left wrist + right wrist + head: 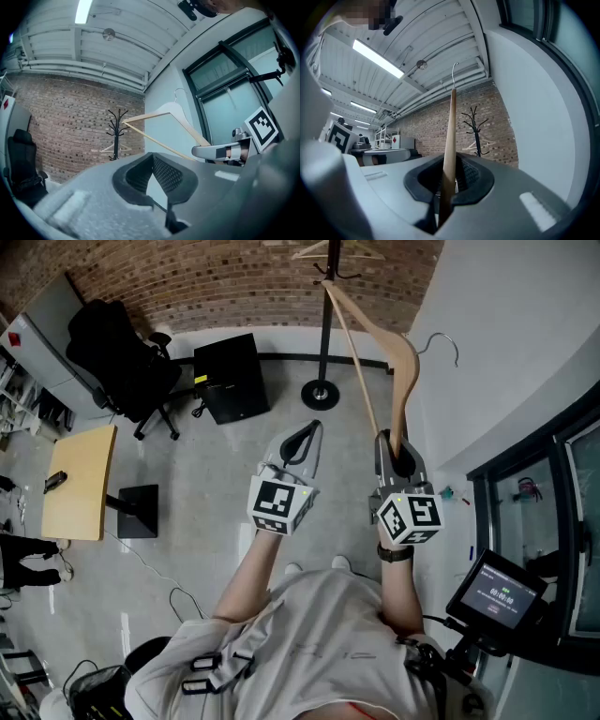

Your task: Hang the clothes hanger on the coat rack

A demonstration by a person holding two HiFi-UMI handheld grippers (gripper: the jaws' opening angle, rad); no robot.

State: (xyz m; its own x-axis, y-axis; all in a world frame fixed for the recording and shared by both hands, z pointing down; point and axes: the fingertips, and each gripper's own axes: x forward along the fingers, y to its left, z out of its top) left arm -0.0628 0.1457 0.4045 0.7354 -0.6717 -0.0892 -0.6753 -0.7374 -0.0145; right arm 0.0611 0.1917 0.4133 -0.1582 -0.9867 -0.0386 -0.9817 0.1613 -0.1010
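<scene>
Hanger: a wooden hanger point(409, 381) point(190, 125) point(451, 136) was in the air, clamped at one end of its arm, with its wire hook point(453, 75) uppermost in the right tool's view.
Hanger's place: it was close to the white wall point(506, 343) and not on the rack. In the head view its far corner overlapped the rack's pole.
Right tool: the right tool point(401, 454) point(449, 187) was closed on the hanger's arm, which rose straight up from between its jaws.
Left tool: the left tool point(305, 442) point(157, 183) was beside the right one, apart from the hanger, with its jaws closed tip to tip on nothing.
Rack: a black rack point(325, 334) point(116, 133) point(477, 131) stood on a round base before the brick wall point(61, 122). Another hanger point(112, 149) point(480, 143) was on it.
Floor: a black chair point(117, 352) and a black box point(230, 376) stood to the left of the rack.
Desk: a wooden desk point(80, 479) was farther left, well apart from both tools.
Screen: a small lit screen point(497, 594) sat by the window point(562, 521) on the person's right.
</scene>
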